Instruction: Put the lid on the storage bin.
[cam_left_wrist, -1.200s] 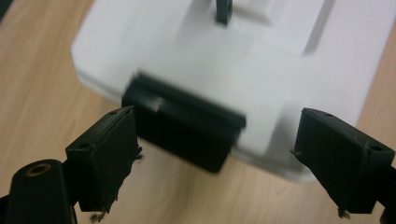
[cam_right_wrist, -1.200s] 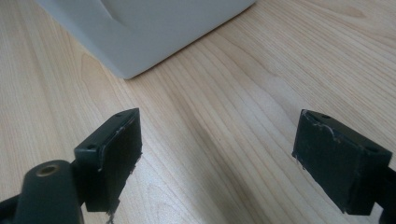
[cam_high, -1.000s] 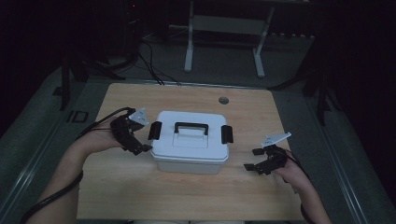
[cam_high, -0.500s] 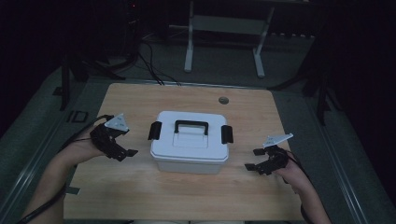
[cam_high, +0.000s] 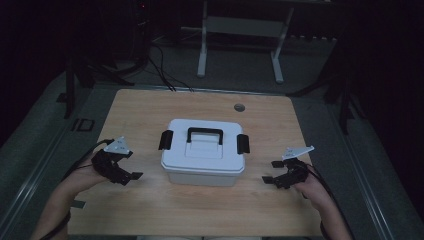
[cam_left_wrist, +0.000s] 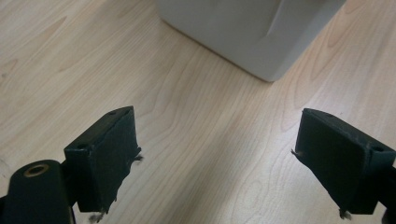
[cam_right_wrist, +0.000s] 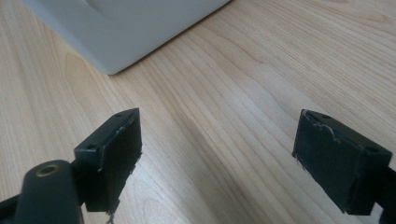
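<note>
High view: a white plastic storage box sits near the middle of a pale wooden tabletop, lid on, with a black carry handle lying on top and a black latch on each short end, the left latch and the right latch. Both latches look flipped outward, though the dim light makes that hard to confirm. The left tool rests on the tabletop left of the box and apart from it; the right tool rests to the right, also apart. Both are released, gripping nothing. A small round grommet is set into the far part of the tabletop.

Left gripper view: the left tool has its black jaws spread wide over bare wood grain, with a rounded lower corner of the box just ahead.

Right gripper view: the right tool is likewise spread wide over bare wood, the box ahead at the upper left.

Judged from this, the hands are poised either side of the box, between steps. The next move probably calls for each tool to close in level on its end, at a latch or the lid's edge.
</note>
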